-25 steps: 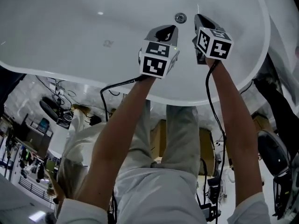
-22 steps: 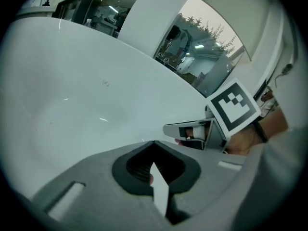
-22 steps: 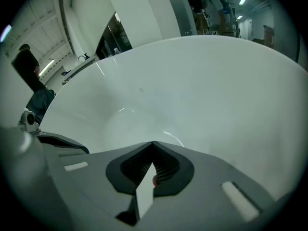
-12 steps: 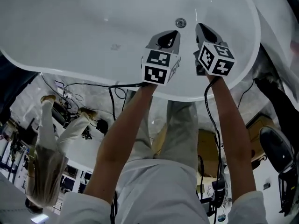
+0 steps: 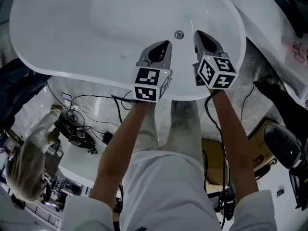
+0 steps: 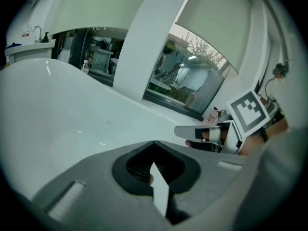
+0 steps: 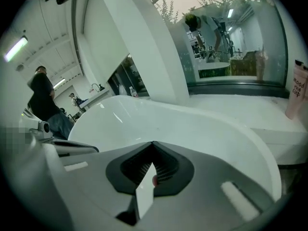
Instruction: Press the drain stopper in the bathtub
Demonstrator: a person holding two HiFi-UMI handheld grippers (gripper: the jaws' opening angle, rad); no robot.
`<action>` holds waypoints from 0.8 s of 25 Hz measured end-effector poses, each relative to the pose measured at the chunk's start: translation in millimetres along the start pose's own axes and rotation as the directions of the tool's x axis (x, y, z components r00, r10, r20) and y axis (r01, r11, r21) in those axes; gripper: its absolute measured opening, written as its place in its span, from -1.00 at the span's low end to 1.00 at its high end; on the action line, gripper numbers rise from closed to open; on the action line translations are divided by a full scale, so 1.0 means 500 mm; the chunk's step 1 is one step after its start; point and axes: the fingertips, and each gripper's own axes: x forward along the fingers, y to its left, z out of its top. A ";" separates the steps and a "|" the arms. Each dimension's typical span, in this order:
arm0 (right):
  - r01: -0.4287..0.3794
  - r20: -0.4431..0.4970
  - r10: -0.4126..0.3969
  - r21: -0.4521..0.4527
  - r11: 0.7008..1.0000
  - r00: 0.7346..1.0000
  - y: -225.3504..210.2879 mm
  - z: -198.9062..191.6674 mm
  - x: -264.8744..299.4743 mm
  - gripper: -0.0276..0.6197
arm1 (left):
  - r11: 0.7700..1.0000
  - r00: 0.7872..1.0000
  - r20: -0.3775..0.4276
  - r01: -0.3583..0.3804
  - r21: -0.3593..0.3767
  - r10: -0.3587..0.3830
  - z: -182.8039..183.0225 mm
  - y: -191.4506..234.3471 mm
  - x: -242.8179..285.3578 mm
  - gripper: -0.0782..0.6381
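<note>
The white bathtub (image 5: 72,37) fills the top of the head view. Its small round metal drain stopper (image 5: 179,34) sits in the tub floor near the right end. My left gripper (image 5: 163,44) hangs over the tub's near rim, just below and left of the stopper, jaws shut and empty. Just right of the stopper, my right gripper (image 5: 198,33) is also shut with nothing held. Neither touches the stopper. The left gripper view shows its closed jaws (image 6: 154,144) and the right gripper (image 6: 188,131) beside it; the right gripper view shows closed jaws (image 7: 153,144) over the tub rim (image 7: 231,129).
Cables and black gear (image 5: 79,129) lie on the floor left of my legs. Another person (image 5: 29,167) stands at lower left. A dark object (image 5: 284,146) is at the right. A pink bottle (image 7: 296,95) stands on the window ledge behind the tub.
The tub now looks smaller and more of it shows, as the view pulled back. Both grippers stayed shut beside the stopper and shifted slightly down and left. The person at left moved.
</note>
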 end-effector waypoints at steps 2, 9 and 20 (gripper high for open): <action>-0.014 0.023 0.014 -0.008 1.000 1.000 0.031 0.025 -0.027 -0.90 | 1.000 1.000 0.020 0.000 -0.001 0.000 0.028 -0.011 -0.034 -0.77; -0.051 0.083 0.055 -0.043 0.998 0.995 0.100 0.089 -0.118 -0.90 | 1.000 0.996 0.093 -0.003 0.013 0.002 0.110 -0.056 -0.122 -0.77; -0.087 0.152 0.106 -0.125 0.988 0.983 0.161 0.174 -0.321 -0.90 | 0.999 0.983 0.182 0.019 0.050 -0.028 0.212 -0.198 -0.278 -0.77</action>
